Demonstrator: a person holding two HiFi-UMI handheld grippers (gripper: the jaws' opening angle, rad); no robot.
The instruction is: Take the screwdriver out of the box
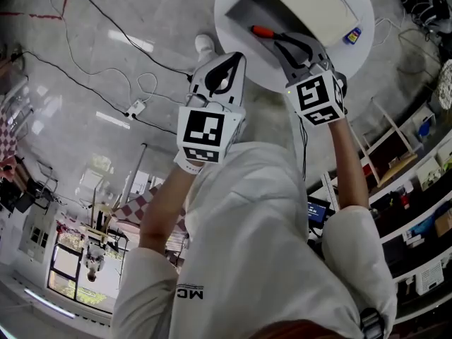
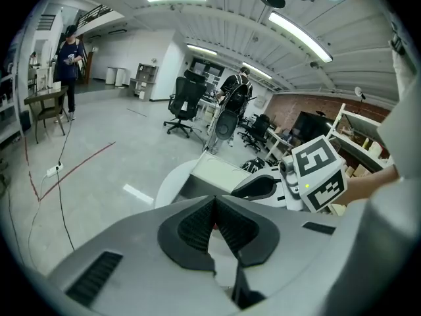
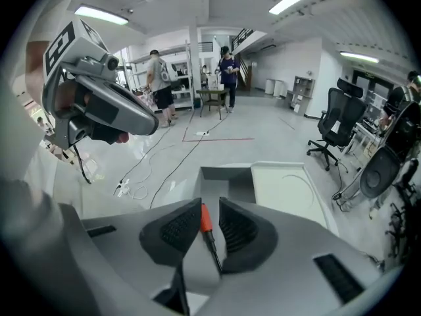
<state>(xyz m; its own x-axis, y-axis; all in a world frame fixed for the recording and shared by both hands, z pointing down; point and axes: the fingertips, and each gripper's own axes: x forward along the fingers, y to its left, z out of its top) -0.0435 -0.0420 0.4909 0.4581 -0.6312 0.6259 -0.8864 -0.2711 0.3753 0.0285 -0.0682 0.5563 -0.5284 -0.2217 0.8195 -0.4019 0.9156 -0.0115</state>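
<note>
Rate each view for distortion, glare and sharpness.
Head view: strong fisheye bend and dark corners, with lamp streaks glaring off the floor and the white table washing out. Left gripper view: the ceiling lamps bloom white, straight lines bow, and the rim is vignetted. Right gripper view: the screwdriver is sharp and evenly lit, and the edges curve and darken.

Shirt print (image 1: pixel 191 292): lower middle of the head view, upside down, seems to read "MC"; the finer line beside it is too small to read.
Centre marker cube (image 1: pixel 205 134): black-and-white square code, no letters.
Upper-right marker cube (image 1: pixel 319 99): square code only.
Blue object (image 1: pixel 352 35), upper right: yellow label, unreadable.
</note>
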